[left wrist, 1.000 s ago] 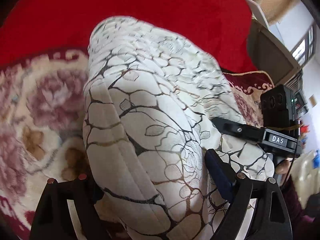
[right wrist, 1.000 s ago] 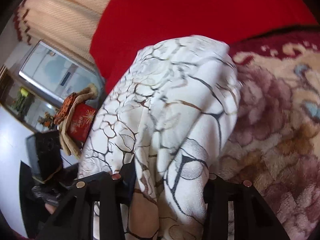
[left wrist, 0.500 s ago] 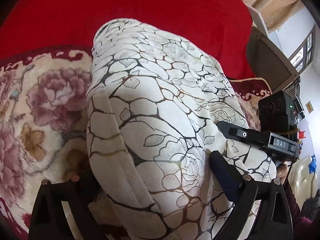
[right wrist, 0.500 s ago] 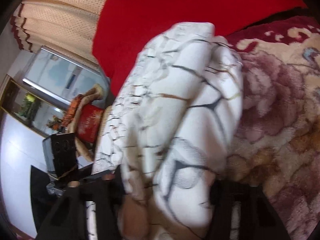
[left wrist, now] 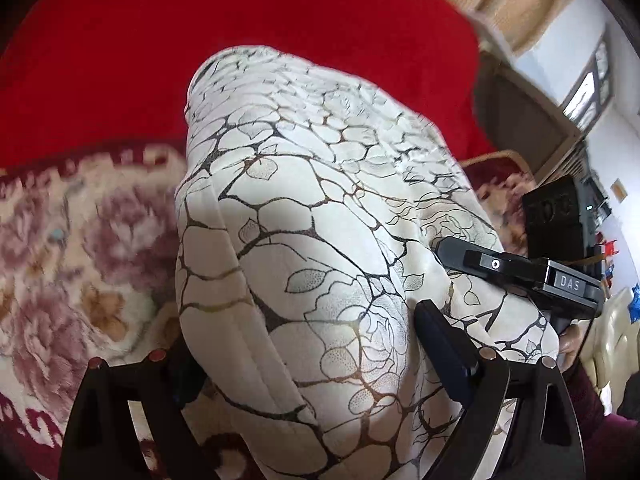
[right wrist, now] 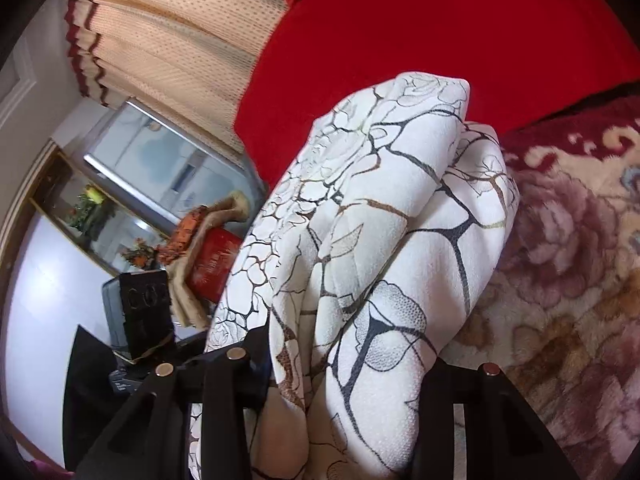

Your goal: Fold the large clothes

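Observation:
A thick white garment with a black and gold vein-and-rose print (left wrist: 304, 248) is folded into a bulky bundle, held up over a floral blanket. My left gripper (left wrist: 308, 364) is shut on its near end, the cloth bulging between the two fingers. My right gripper (right wrist: 344, 364) is shut on the other end of the same bundle (right wrist: 384, 240). The right gripper also shows in the left wrist view (left wrist: 520, 276) against the bundle's right side, and the left gripper's body shows in the right wrist view (right wrist: 144, 316) at the left.
A plush cream and maroon floral blanket (left wrist: 72, 248) lies under the bundle, also in the right wrist view (right wrist: 572, 272). A plain red cover (left wrist: 240, 20) spreads behind. A curtain (right wrist: 172, 32), a mirror and a red box (right wrist: 212, 264) are at the left.
Both grippers have lifted and tilted the bundle a little, still shut on it. The right wrist view has swung so more of the room at the left shows.

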The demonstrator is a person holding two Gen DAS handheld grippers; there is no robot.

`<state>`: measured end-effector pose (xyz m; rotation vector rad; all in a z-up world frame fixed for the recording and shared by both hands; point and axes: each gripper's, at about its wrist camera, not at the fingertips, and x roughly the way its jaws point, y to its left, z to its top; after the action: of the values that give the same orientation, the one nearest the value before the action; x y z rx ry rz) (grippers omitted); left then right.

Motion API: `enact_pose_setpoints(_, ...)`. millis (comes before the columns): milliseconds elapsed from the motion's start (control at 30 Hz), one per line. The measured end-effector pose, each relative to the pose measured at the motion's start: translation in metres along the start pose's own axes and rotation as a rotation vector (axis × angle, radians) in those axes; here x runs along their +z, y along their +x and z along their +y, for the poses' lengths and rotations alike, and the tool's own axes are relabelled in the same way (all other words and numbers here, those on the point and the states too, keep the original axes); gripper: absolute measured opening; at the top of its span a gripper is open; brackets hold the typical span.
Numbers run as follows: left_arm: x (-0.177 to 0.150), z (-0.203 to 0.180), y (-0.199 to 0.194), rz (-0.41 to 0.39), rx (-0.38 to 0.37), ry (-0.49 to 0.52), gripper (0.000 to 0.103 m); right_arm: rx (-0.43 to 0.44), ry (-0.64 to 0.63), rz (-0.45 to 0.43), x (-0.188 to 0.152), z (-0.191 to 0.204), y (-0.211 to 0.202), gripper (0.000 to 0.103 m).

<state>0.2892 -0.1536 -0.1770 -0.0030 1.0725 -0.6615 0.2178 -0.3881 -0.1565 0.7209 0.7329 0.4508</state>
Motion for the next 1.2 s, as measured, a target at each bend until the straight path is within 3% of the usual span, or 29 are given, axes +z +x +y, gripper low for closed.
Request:
enact_pose_setpoints(100, -0.008, 0.022, 0.041, 0.098, 0.062, -0.062, 0.098, -0.135, 0.006, 0.076, -0.008, -0.031, 0.027, 0.045)
enact_pose_setpoints(200, -0.008, 0.021, 0.031, 0.071, 0.049, -0.05, 0.098, -0.101, 0.009, 0.078, -0.009, -0.038, 0.025, 0.051)
enact_pose_setpoints(300, -0.013, 0.018, 0.027, 0.06, 0.08, -0.046, 0.098, -0.18, -0.066, 0.06, -0.011, -0.025, 0.012, 0.061)
enact_pose_setpoints(433, -0.016, 0.01, 0.004, 0.049, 0.13, -0.063, 0.098, -0.223, -0.105, 0.03, -0.016, -0.009, -0.015, 0.061)
enact_pose_setpoints(533, -0.022, -0.006, -0.027, -0.032, 0.232, 0.001, 0.098, -0.268, -0.15, -0.03, -0.026, 0.01, -0.038, 0.061)
enact_pose_setpoints(600, -0.025, -0.015, -0.039, -0.068, 0.256, 0.022, 0.098, -0.262, -0.205, -0.087, -0.033, 0.033, -0.055, 0.061)
enact_pose_setpoints(733, -0.045, -0.021, -0.046, -0.093, 0.241, 0.0, 0.098, -0.234, -0.328, -0.176, -0.049, 0.081, -0.077, 0.055)
enact_pose_setpoints(833, -0.055, -0.015, -0.033, -0.063, 0.227, -0.041, 0.098, -0.208, -0.398, -0.183, -0.062, 0.108, -0.072, 0.039)
enact_pose_setpoints(867, -0.058, -0.012, -0.028, -0.064, 0.218, -0.055, 0.098, -0.217, -0.418, -0.179, -0.067, 0.113, -0.067, 0.039)
enact_pose_setpoints(967, -0.063, -0.008, -0.017, -0.075, 0.208, -0.066, 0.098, -0.255, -0.367, -0.065, -0.081, 0.091, -0.044, 0.036)
enact_pose_setpoints(1033, -0.065, -0.009, -0.003, -0.054, 0.223, -0.035, 0.098, -0.362, -0.318, 0.023, -0.091, 0.055, -0.018, 0.031)
enact_pose_setpoints(1100, -0.068, -0.011, 0.008, -0.062, 0.225, -0.031, 0.103, -0.317, -0.288, -0.006, -0.098, 0.035, -0.02, 0.031)
enact_pose_setpoints(1200, -0.065, -0.001, 0.013, -0.038, 0.171, -0.074, 0.103, -0.283, -0.245, -0.002, -0.096, 0.028, -0.024, 0.03)
